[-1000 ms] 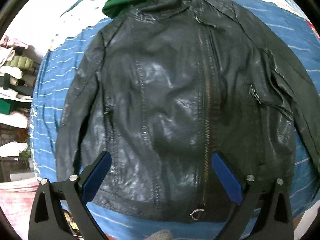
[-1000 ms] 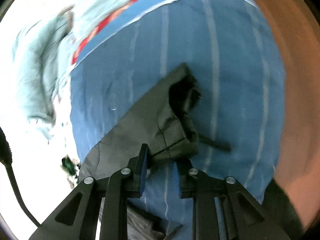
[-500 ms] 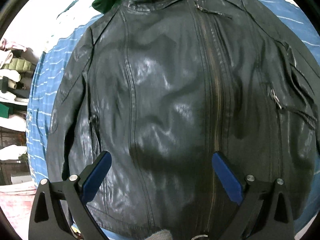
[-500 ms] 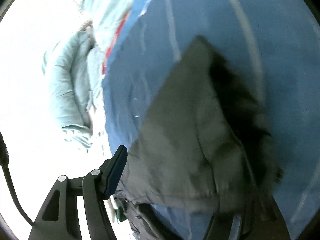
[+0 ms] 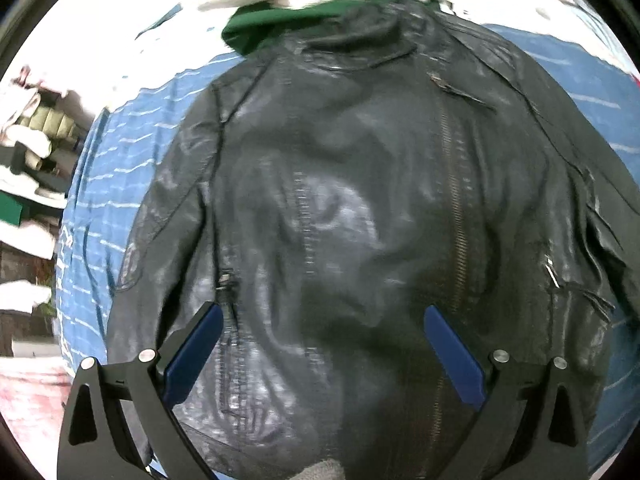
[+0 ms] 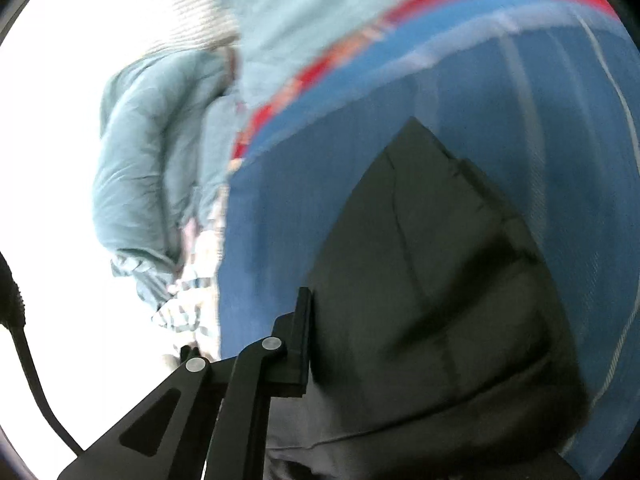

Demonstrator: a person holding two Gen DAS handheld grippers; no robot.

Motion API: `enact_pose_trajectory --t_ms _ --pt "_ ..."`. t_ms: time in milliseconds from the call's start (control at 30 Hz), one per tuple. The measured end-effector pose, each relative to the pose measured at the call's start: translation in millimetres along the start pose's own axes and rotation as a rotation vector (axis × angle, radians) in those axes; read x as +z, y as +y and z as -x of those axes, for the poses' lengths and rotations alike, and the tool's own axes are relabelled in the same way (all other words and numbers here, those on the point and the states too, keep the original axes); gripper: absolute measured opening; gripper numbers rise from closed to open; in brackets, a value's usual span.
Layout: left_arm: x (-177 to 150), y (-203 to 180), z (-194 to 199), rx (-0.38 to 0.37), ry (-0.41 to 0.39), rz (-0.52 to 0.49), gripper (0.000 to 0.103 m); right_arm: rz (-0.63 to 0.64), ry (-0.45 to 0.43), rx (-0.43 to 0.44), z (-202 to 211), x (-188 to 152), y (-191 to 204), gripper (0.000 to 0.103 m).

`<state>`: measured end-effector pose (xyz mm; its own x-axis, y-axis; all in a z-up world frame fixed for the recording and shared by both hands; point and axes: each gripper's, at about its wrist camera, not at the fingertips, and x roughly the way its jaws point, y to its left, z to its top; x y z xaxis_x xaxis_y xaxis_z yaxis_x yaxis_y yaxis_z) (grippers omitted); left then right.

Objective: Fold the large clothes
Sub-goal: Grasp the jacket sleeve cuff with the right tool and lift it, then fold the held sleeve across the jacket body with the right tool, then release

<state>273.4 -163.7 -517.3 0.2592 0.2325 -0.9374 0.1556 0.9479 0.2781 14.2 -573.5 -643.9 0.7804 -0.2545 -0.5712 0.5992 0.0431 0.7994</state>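
Observation:
A black leather jacket (image 5: 360, 208) lies front up, zipped, on a blue striped cloth (image 5: 108, 184). My left gripper (image 5: 324, 344) is open, its blue pads wide apart above the jacket's lower front, touching nothing that I can see. In the right wrist view, the jacket's dark sleeve end (image 6: 432, 280) fills the lower right and covers my right gripper's right finger. Only the left finger (image 6: 300, 336) shows, pressed against the sleeve fabric. The right gripper looks shut on the sleeve.
A green garment (image 5: 276, 24) and white clothes lie beyond the collar. A pale teal padded jacket (image 6: 160, 152) and a red-edged cloth (image 6: 360, 52) lie past the blue cloth. Shelves with folded items (image 5: 28, 152) stand at left.
The left gripper has pulled back a little from the jacket and stayed open. The right gripper opened around the sleeve end half a second ago and has now closed in on it.

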Motion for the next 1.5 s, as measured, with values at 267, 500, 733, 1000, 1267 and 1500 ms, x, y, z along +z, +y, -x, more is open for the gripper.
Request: enact_pose_trajectory --t_ms 267,500,733,1000,1267,1500 --pt "-8.0 81.3 -11.4 0.002 0.031 0.173 0.103 0.302 0.039 0.136 11.7 -31.7 195.2 0.006" --pt "-34.9 197.0 -36.1 0.073 0.068 0.407 0.103 0.644 0.188 0.179 -42.5 -185.5 341.4 0.006" --pt "-90.1 295.0 -53.1 0.116 0.116 0.618 0.103 1.023 0.441 0.073 -134.6 -437.5 356.1 0.006" --pt "-157.9 346.0 -51.8 0.153 0.183 0.743 0.103 1.417 0.694 -0.225 -176.6 -637.6 278.3 0.013" --pt "-214.2 341.6 -43.2 0.070 0.263 0.954 0.103 1.454 0.749 -0.199 -129.0 -561.1 311.6 0.093" --pt "-270.7 318.9 -64.7 -0.110 0.298 1.326 0.102 1.621 0.666 -0.315 -117.8 -470.3 300.0 0.094"
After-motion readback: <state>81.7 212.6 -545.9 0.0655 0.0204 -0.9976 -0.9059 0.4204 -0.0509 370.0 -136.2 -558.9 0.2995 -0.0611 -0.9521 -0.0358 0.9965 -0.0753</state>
